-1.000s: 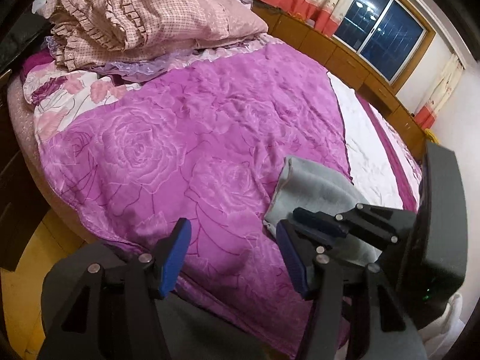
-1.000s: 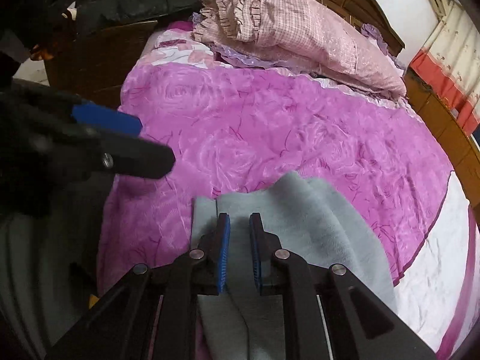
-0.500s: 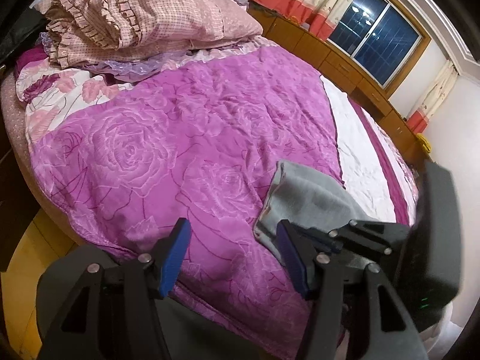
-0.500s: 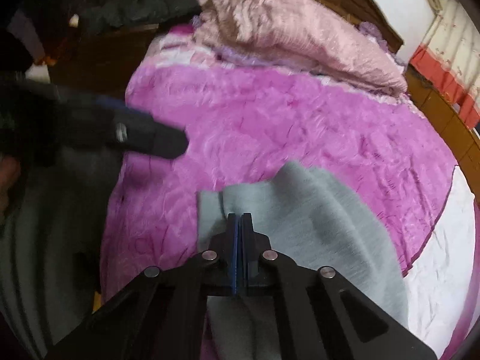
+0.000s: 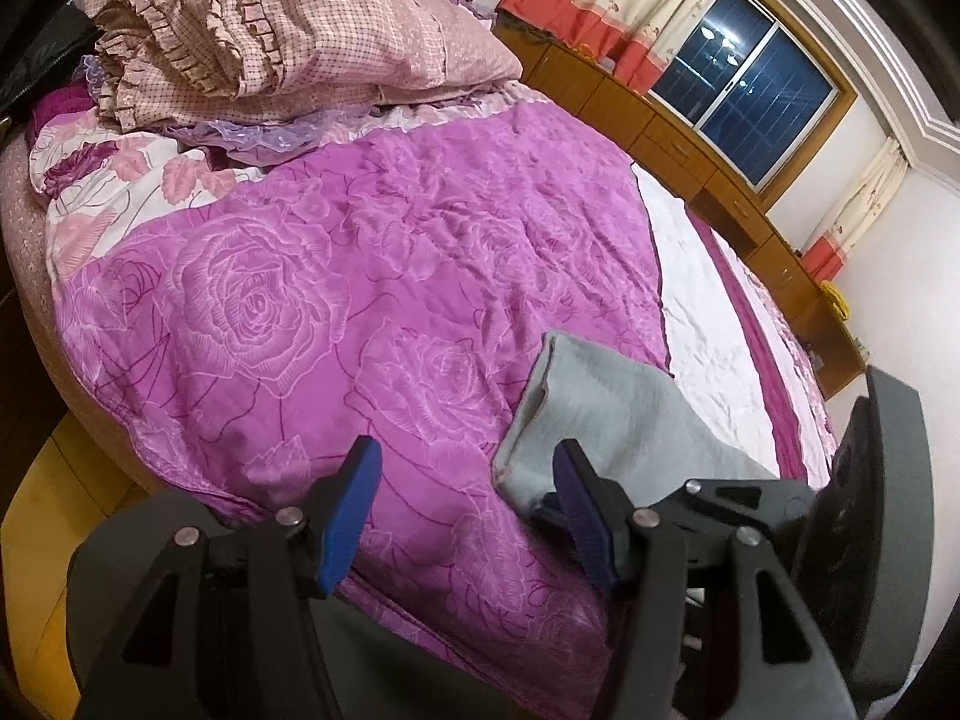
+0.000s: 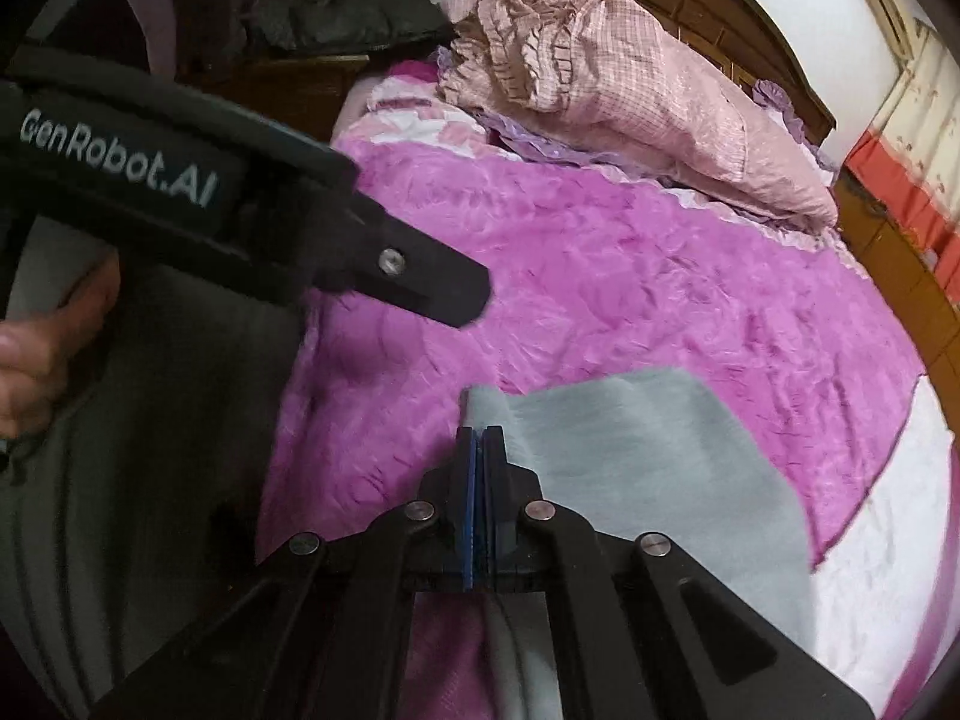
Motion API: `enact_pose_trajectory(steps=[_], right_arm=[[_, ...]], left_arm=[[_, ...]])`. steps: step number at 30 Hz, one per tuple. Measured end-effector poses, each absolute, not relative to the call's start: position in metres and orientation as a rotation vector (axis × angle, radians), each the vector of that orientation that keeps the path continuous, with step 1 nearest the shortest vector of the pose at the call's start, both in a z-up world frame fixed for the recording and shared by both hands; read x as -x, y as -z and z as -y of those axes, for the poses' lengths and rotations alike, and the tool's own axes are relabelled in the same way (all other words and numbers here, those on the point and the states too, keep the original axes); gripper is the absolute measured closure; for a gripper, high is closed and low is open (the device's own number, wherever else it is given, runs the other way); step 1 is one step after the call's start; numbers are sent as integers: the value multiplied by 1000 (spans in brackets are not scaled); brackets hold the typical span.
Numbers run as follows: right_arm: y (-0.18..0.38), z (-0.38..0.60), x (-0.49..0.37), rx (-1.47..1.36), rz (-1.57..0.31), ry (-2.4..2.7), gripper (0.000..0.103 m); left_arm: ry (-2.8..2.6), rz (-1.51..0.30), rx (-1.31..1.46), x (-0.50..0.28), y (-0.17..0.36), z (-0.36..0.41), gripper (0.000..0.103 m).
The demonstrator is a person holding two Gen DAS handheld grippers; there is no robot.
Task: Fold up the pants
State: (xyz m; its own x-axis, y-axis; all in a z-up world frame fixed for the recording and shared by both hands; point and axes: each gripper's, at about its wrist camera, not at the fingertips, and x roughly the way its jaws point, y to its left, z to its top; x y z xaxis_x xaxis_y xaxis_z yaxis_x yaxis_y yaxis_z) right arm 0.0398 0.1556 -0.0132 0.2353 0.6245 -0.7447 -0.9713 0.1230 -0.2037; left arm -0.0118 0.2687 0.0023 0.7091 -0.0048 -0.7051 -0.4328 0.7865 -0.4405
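The grey pants (image 5: 606,414) lie folded on the purple rose quilt (image 5: 336,300) near the bed's front edge; they also show in the right wrist view (image 6: 630,468). My right gripper (image 6: 479,438) is shut on the pants' near left corner, with grey cloth hanging under it. My left gripper (image 5: 465,480) is open and empty above the quilt, just left of the pants; its right finger (image 5: 579,498) stands at the pants' edge. The left gripper also shows in the right wrist view (image 6: 420,282), held by a hand.
Pink checked pillows (image 5: 288,36) are piled at the head of the bed. A white sheet (image 5: 708,312) covers the bed's right part. Wooden cabinets (image 5: 690,150) run under a window with curtains. A dark nightstand (image 6: 300,84) stands at the left.
My right gripper has closed on the pants' corner. The left gripper has stayed open and shifted slightly relative to the bed.
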Motion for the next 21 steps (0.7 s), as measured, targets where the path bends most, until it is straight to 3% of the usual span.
enact_pose_trajectory(steps=[9,15,21], right_arm=[[13,-147,-43,708,-605,-1205,101],[-2,-41,-36,576,-643,-1019,84],[15,32,-47,591,-723,-903,83]], left_arm=[[-251,-765,633,6,-4,-265,40],[-237,-791,578,-13,-17,-250,40],[-265,-826,336,-68,-22,-204,40]])
